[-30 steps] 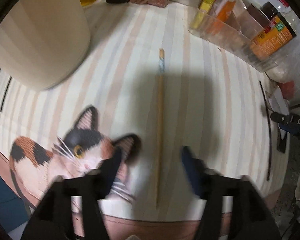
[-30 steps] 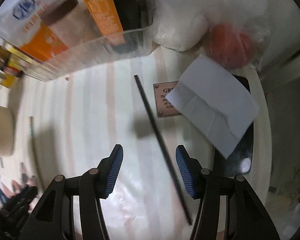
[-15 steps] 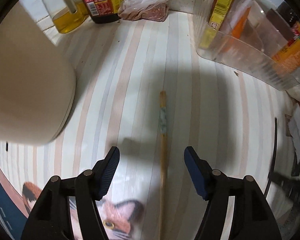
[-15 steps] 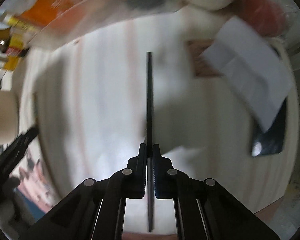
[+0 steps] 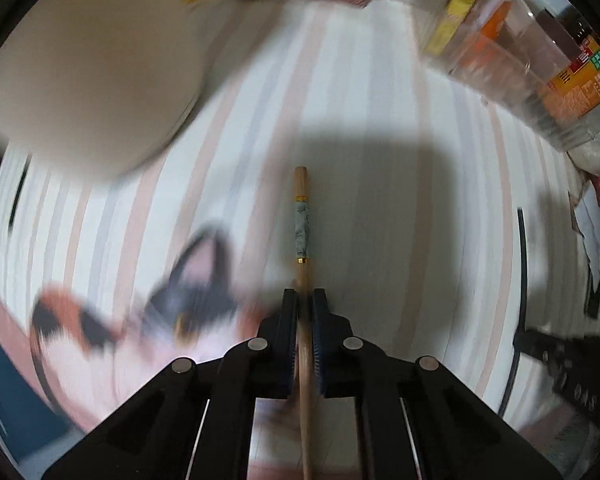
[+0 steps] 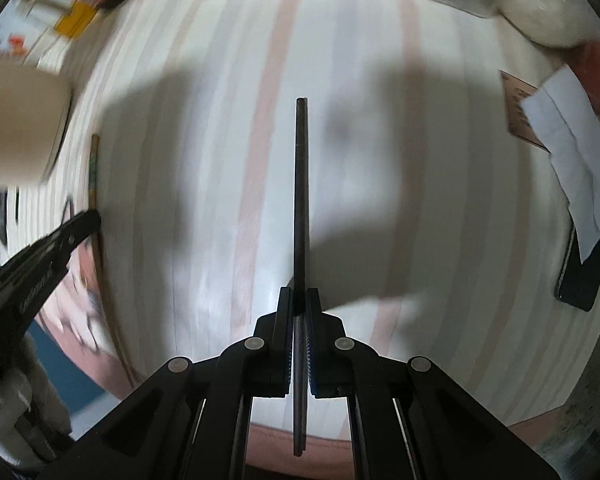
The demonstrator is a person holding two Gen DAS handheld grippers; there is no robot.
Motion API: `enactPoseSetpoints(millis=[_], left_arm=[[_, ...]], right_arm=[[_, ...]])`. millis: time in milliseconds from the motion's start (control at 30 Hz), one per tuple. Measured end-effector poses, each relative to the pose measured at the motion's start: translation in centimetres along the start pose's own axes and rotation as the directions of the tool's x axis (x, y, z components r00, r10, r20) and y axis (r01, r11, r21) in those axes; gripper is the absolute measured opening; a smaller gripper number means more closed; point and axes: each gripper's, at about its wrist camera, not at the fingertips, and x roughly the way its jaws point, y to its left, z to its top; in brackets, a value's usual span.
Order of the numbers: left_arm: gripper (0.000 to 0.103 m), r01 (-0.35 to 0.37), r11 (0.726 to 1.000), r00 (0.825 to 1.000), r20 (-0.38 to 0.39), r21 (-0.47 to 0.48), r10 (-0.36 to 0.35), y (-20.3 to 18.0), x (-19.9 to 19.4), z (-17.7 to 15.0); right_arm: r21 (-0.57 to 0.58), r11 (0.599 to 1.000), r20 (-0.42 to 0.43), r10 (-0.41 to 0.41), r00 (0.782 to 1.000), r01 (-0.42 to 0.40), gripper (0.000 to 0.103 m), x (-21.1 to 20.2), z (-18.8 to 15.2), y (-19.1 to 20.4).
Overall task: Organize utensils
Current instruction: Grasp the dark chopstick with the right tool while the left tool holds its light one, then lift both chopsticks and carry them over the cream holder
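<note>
A: Left wrist view first: what is the left gripper [image 5: 305,300] doing?

B: It points down at the striped tablecloth [image 5: 400,128], and its jaws are pressed together on a wooden chopstick [image 5: 302,216]. The stick runs between the pads, and its far end, with a grey patterned band between two gold rings, sticks out ahead over the cloth.

A: What is around it?

B: A printed calico cat [image 5: 172,308] on the cloth to the left, badly blurred. A big beige container [image 5: 88,80] sits at upper left, and a clear bin of packets [image 5: 512,52] at upper right.

A: And the right wrist view?

B: The right gripper [image 6: 299,300] is clamped on a black chopstick [image 6: 301,184], which passes straight through the narrow jaws and reaches out both ways.

A: Can you see one tool from the other?

B: Yes. The left gripper shows at the left edge, with the wooden chopstick beside its tip. A folded white paper [image 6: 572,152] lies on a dark phone [image 6: 584,272] at the right, well apart from the black stick
</note>
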Motion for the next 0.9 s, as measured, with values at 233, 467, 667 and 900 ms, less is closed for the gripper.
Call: enactPoseSetpoints(millis=[233,467,667,900], left_arm=[[0.005,0.03,0.996,0.999,-0.029,-0.08,-0.033,2.6,-0.1,-2.9],[0.008,-0.013,0.999,1.0,-0.019,-0.033,0.012,1.2,0.9,-2.7],[0.008,-0.032,0.999,0.999,-0.01,-0.018,0.032,-0.7,0.6,-2.8],[0.004,-0.06,0.998,0.998,0.007,0.024,0.06,-1.7,-0.5,-3.1]], right_arm=[[-0.085,0.993,-0.041,-0.087,0.995,0.083,0.006,1.2,0.1,2.6],[-0.101,0.99,-0.07,-0.105,0.992,0.098,0.006,2.0,1.1,4.3],[-0.093,0.989,-0.06,-0.121,0.991,0.115,0.006,1.5,0.8,4.3],[-0.072,0.992,0.031,-0.099,0.995,0.101,0.005,0.1,-0.8,5.0]])
